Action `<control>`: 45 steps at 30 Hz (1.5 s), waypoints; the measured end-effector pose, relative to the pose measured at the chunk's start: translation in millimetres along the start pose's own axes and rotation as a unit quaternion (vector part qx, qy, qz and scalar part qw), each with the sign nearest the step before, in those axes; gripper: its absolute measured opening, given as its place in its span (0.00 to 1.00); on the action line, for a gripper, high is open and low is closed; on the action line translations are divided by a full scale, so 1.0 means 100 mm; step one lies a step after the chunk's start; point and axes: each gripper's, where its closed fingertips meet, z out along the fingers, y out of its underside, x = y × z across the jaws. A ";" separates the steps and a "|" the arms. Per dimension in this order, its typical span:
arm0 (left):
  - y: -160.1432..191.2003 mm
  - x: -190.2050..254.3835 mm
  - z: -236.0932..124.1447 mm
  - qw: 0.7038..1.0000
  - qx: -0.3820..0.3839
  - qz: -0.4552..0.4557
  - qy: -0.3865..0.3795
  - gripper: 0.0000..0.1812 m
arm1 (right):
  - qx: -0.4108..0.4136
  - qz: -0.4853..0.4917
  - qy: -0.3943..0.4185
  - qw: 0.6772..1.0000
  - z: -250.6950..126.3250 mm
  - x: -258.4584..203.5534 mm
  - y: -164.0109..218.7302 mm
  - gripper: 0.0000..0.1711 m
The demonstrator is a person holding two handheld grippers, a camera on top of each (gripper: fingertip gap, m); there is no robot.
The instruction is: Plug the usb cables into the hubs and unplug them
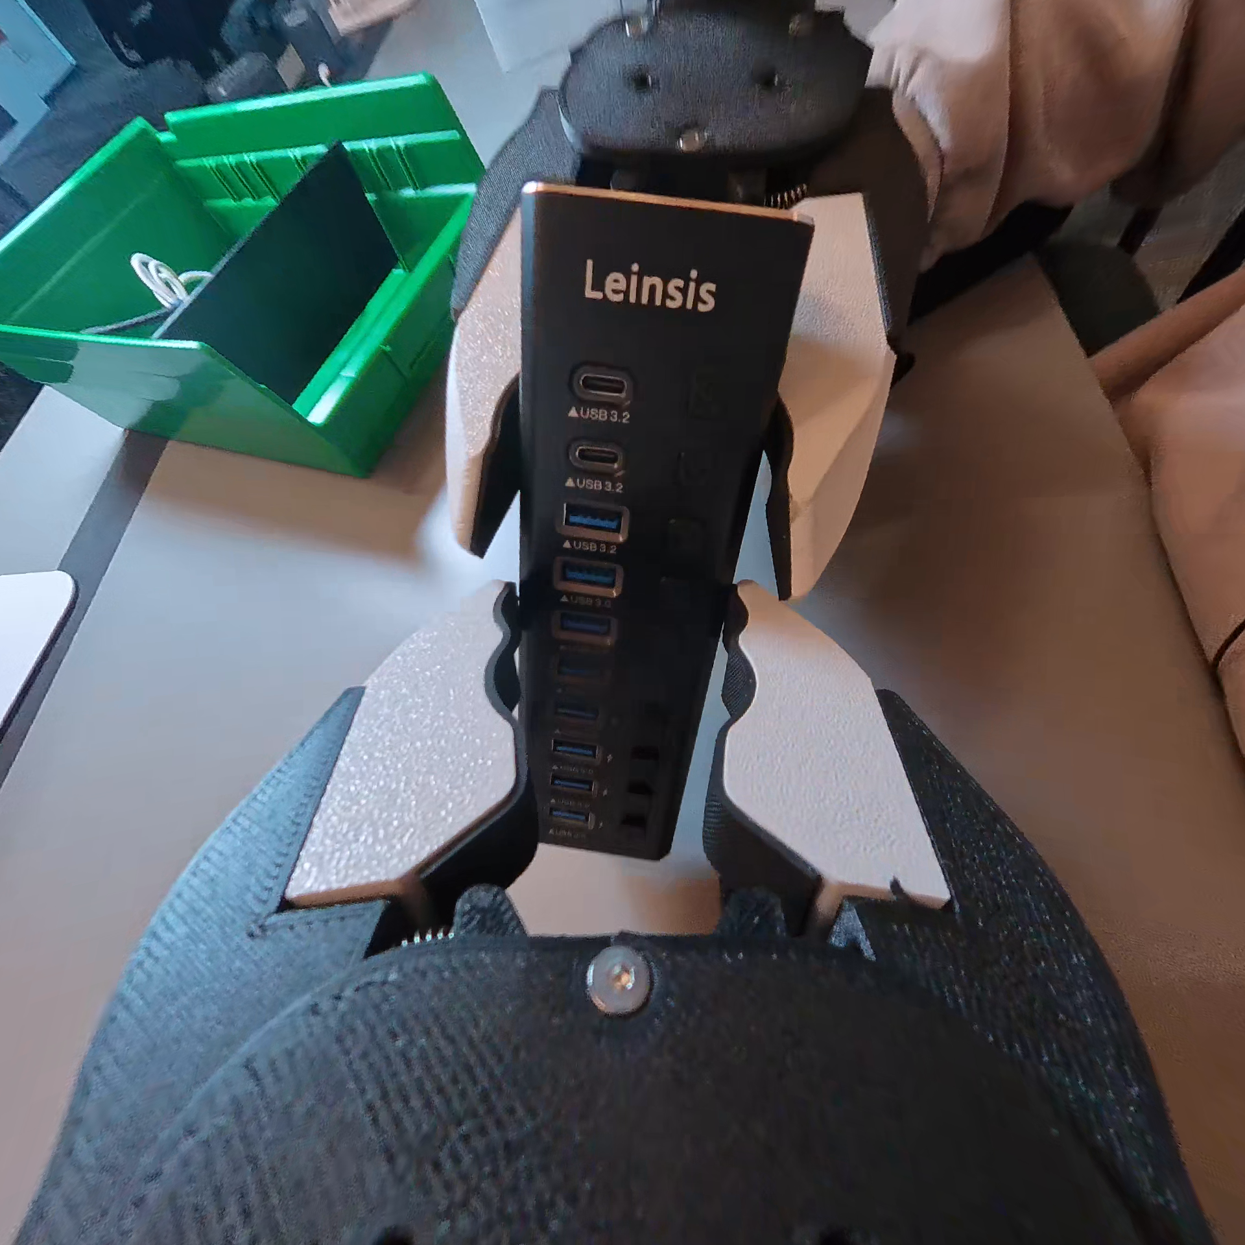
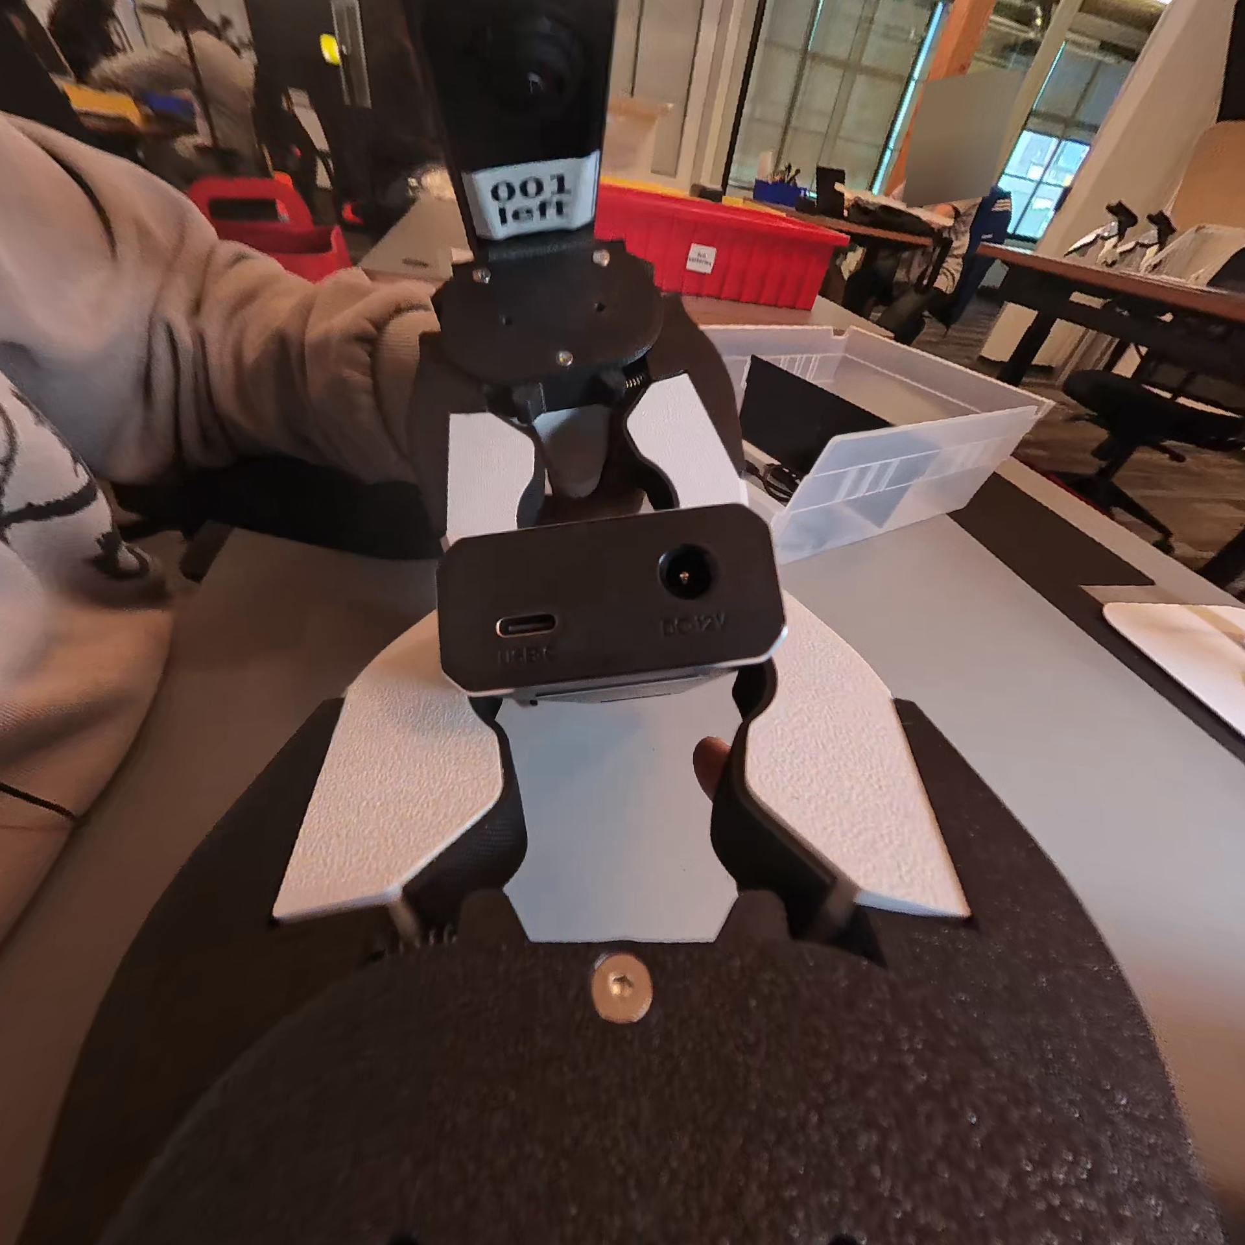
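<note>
A long black USB hub (image 1: 647,471) with a column of ports is held above the table between both grippers. My left gripper (image 1: 623,606) is shut on its sides near the lower half. My right gripper (image 1: 636,485) comes in from the far side and clamps the upper half. In the right wrist view the hub's end face (image 2: 606,599), with a small oval port and a round socket, sits between my right gripper's (image 2: 616,680) fingers, with the left gripper (image 2: 559,485) behind it. No cable is plugged into any port I see.
A green bin (image 1: 202,377) with a black divider and a white cable (image 1: 162,276) stands at the left. A clear plastic bin (image 2: 943,431) holds a black cable (image 2: 775,478). A white pad (image 2: 1179,640) lies at the table edge. A person's sleeve (image 2: 168,337) is close. The tips of both grippers are at nearly the same place.
</note>
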 end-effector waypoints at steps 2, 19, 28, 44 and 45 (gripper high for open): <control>-0.02 0.00 -0.02 1.000 0.025 -0.013 0.002 0.32 | 0.022 0.026 -0.011 0.999 -0.03 0.01 -0.06 0.40; -0.01 0.04 0.02 0.999 0.039 -0.021 0.023 0.34 | 0.089 0.053 -0.057 0.993 -0.41 0.05 -0.33 0.40; -0.03 -0.02 -0.18 0.999 0.037 -0.013 0.029 0.33 | 0.009 0.000 -0.038 0.999 -0.41 0.09 -0.07 0.40; 0.20 0.03 -0.14 0.999 -0.017 0.006 0.042 0.33 | -0.092 -0.040 -0.049 0.994 -0.42 0.02 0.23 0.45; 0.20 0.04 -0.14 0.999 -0.018 0.005 0.044 0.33 | -0.102 -0.047 -0.048 0.993 -0.42 0.02 0.25 0.45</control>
